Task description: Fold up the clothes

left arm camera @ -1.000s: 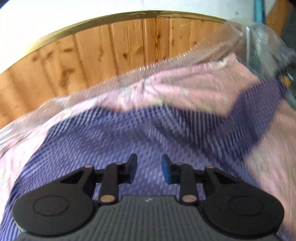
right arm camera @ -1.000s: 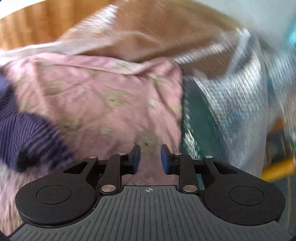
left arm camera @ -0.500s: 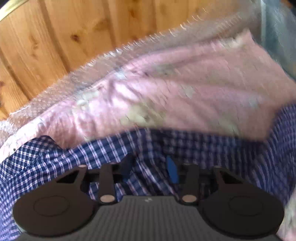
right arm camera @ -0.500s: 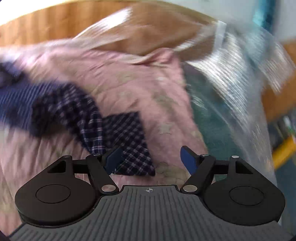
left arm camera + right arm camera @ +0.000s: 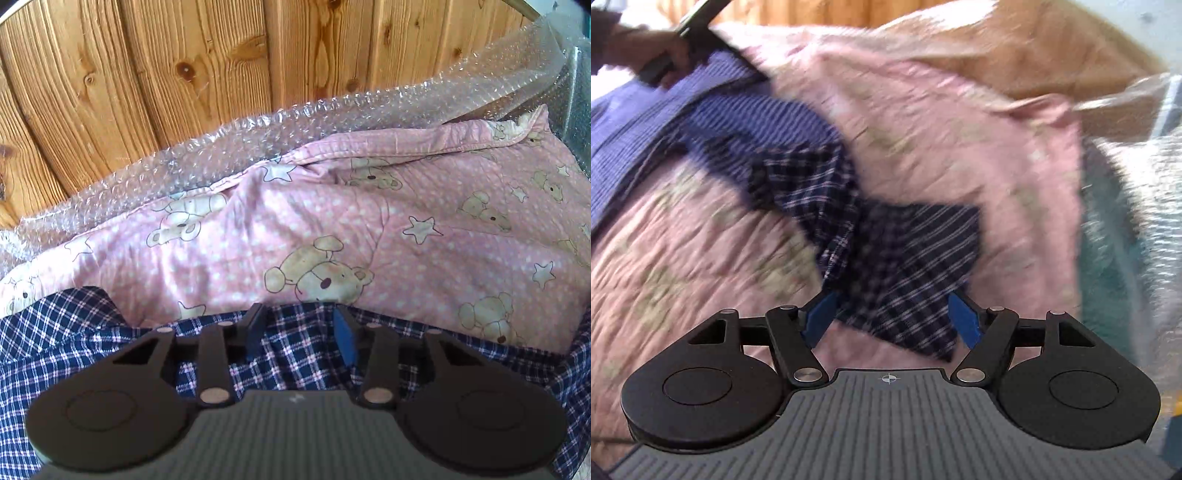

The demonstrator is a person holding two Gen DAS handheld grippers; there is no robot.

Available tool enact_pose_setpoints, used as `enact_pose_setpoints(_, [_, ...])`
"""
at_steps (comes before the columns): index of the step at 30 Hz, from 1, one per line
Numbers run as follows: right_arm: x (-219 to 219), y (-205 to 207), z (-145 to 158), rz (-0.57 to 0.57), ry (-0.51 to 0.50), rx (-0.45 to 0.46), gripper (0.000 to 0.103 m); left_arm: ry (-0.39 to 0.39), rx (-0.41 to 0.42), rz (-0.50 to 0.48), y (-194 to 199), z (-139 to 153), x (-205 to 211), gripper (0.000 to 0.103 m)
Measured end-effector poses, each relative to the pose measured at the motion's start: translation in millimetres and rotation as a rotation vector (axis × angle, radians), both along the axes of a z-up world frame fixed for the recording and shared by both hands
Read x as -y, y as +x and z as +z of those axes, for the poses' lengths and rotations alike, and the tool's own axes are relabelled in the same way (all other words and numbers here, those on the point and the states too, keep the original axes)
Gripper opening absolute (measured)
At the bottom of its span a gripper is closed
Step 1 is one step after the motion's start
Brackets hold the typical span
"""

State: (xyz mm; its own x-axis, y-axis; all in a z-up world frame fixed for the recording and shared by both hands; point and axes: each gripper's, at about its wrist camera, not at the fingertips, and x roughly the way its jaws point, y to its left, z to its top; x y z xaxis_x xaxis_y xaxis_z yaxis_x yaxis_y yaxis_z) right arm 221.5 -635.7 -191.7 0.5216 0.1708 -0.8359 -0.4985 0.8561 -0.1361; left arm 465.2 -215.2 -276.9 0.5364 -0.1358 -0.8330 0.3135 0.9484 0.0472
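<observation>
Left tongs (image 5: 299, 328) seen released, fingers spread with a clear gap, positioned low over the plaid shirt (image 5: 295, 354); contact with the cloth could not be determined. Shirt fabric, navy with pale checks, spread across the 6 o'clock band of the left wrist view, lying on the pink bear-print quilt (image 5: 332, 221), which filled the centre. Bubble wrap (image 5: 258, 125) bunched along the quilt's edge from 9 to 1 o'clock, backed by a knotty wood-panel wall (image 5: 184, 62) at 12 o'clock. Right tongs (image 5: 890, 317) likewise released, blue fingertips (image 5: 964, 317) wide apart, flanking a pointed end of the plaid shirt (image 5: 894, 266) lying on the quilt (image 5: 701, 258); nothing gripped. Right wrist view heavily motion-blurred. Shirt body traced from the centre toward 10 o'clock, where a hand (image 5: 646, 48) gripped a dark tool at the cloth's far end. Teal surface (image 5: 1108, 266) partly visible at 3 o'clock under shiny wrap; exact nature could not be told.
</observation>
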Motion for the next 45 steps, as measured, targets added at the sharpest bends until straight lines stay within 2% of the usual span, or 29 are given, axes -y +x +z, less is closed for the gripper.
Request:
enact_pose_setpoints(1, [-4.4,2.0,-5.4,0.012,-0.03,0.003,0.067,0.003,0.0,0.001,-0.1,-0.2,0.7,0.043])
enact_pose_setpoints(3, [-8.3,9.0,-14.1,-0.028,-0.117,0.019,0.036,0.011,0.002,0.001,-1.0,-1.2,1.6,0.043])
enact_pose_setpoints(4, [-6.8,12.4,-9.9,-0.041,-0.109,0.011,0.031,0.014,0.003,0.0,-1.4,-1.4,1.9,0.043])
enact_pose_setpoints(5, [-5.4,15.9,-5.7,-0.054,-0.1,0.004,0.006,0.018,0.005,0.0,-1.9,-1.3,2.3,0.043])
enact_pose_setpoints(6, [-3.6,18.7,0.2,-0.065,-0.098,0.0,0.004,0.021,0.007,0.001,-2.4,-0.9,2.8,0.044])
enact_pose_setpoints(11, [32.1,25.4,81.1,-0.166,-0.082,0.108,0.0,0.036,0.02,0.005,-5.4,1.4,5.5,0.053])
enact_pose_setpoints(13, [55.4,34.7,102.4,-0.295,-0.018,0.173,0.0,0.042,0.025,0.007,-6.6,2.3,6.6,0.054])
enact_pose_setpoints(14, [71.7,41.8,106.1,-0.396,0.081,0.197,0.0,0.045,0.027,0.008,-7.2,2.7,7.1,0.054])
enact_pose_setpoints(16, [106.0,47.3,94.7,-0.572,0.364,0.204,0.009,0.052,0.032,0.01,-8.4,3.6,8.2,0.052])
enact_pose_setpoints(17, [116.4,48.4,80.6,-0.646,0.449,0.185,0.012,0.055,0.035,0.011,-9.0,4.0,8.7,0.048])
enact_pose_setpoints(18, [120.5,47.3,68.3,-0.691,0.466,0.171,0.017,0.058,0.038,0.011,-9.6,4.5,9.2,0.038])
enact_pose_setpoints(19, [119.9,41.7,58.1,-0.705,0.454,0.179,0.017,0.049,0.047,0.004,-13.2,8.0,9.3,0.032])
enact_pose_setpoints(20, [117.7,31.0,50.5,-0.698,0.442,0.197,0.021,0.021,0.067,-0.012,-20.6,16.0,8.3,0.032])
enact_pose_setpoints(21, [115.2,19.4,42.9,-0.688,0.43,0.215,0.039,-0.02,0.092,-0.034,-29.5,26.0,6.5,0.033])
enact_pose_setpoints(22, [111.3,4.9,35.7,-0.67,0.408,0.231,0.049,-0.064,0.114,-0.065,-38.8,35.9,5.1,0.033])
enact_pose_setpoints(23, [106.0,-9.4,30.6,-0.652,0.344,0.242,0.059,-0.098,0.127,-0.107,-47.4,44.0,5.2,0.033])
enact_pose_setpoints(25, [94.6,-37.3,20.5,-0.612,0.209,0.258,0.059,-0.112,0.129,-0.224,-62.3,53.3,12.9,0.038])
enact_pose_setpoints(27, [77.5,-57.8,10.6,-0.534,0.042,0.224,0.059,-0.065,0.128,-0.354,-75.5,54.7,27.8,0.038])
enact_pose_setpoints(28, [71.5,-64.9,7.6,-0.505,0.017,0.191,0.059,-0.038,0.126,-0.408,-81.4,53.5,36.6,0.038])
enact_pose_setpoints(30, [73.3,-71.8,4.9,-0.527,0.116,0.108,0.059,-0.02,0.11,-0.493,-91.2,51.4,54.9,0.038])
enact_pose_setpoints(32, [77.3,-73.5,-1.5,-0.581,0.241,0.086,0.059,-0.072,0.088,-0.553,-98.9,54.2,74.5,0.038])
enact_pose_setpoints(34, [78.7,-68.2,-14.0,-0.629,0.307,0.062,0.059,-0.098,0.082,-0.622,-108.6,56.8,97.9,0.045])
enact_pose_setpoints(36, [76.5,-60.3,-27.0,-0.666,0.328,0.026,0.056,-0.066,0.101,-0.695,-120.6,55.8,122.5,0.046])
enact_pose_setpoints(37, [74.8,-56.3,-29.5,-0.665,0.346,0.003,0.05,-0.042,0.117,-0.723,-126.3,54.7,132.5,0.046])
enact_pose_setpoints(39, [70.7,-52.0,-26.3,-0.666,0.337,-0.014,0.012,0.007,0.164,-0.746,-135.2,52.4,145.0,0.046])
enact_pose_setpoints(40, [70.6,-51.8,-20.1,-0.669,0.333,-0.022,0.003,0.015,0.186,-0.739,-137.3,52.5,146.6,0.046])
enact_pose_setpoints(43, [80.1,-65.3,8.3,-0.731,0.46,-0.04,0.002,0.008,0.226,-0.676,-134.4,53.5,143.9,0.045])
enact_pose_setpoints(45, [92.0,-80.0,30.0,-0.818,0.666,-0.046,0.0,-0.014,0.224,-0.645,-127.1,54.3,140.8,0.045])
